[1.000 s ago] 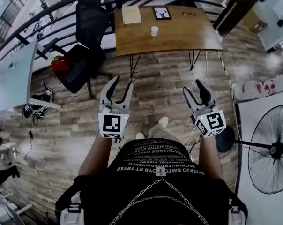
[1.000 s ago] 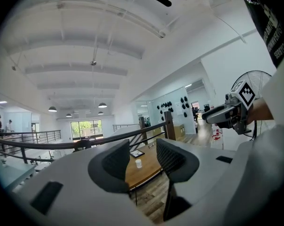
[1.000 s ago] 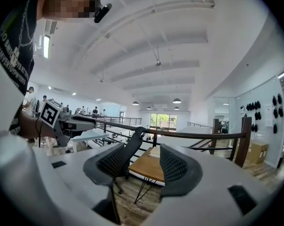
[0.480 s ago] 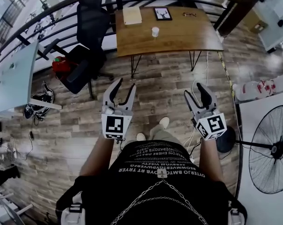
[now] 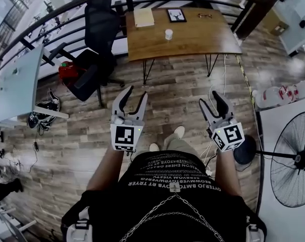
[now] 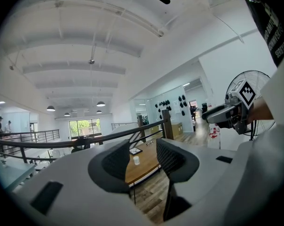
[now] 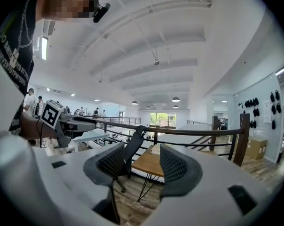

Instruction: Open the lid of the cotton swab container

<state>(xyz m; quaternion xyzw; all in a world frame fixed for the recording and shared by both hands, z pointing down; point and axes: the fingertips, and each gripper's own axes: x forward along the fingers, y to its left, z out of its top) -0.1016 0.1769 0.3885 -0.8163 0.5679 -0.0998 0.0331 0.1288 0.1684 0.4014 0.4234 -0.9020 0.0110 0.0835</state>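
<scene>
Head view: left gripper (image 5: 134,93), right gripper (image 5: 209,99) both spread, empty; shirt print (image 5: 167,173) illegible

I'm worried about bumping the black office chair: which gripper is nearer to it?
Left. The left gripper hovers just right of the chair, on the person's side of it; the right gripper is farther right.

The table (image 5: 193,39) is smooth brown wood, the floor (image 5: 82,150) matt planks, the left gripper (image 6: 143,157) fingers (image 6: 114,164) ribbed matt plastic.
</scene>
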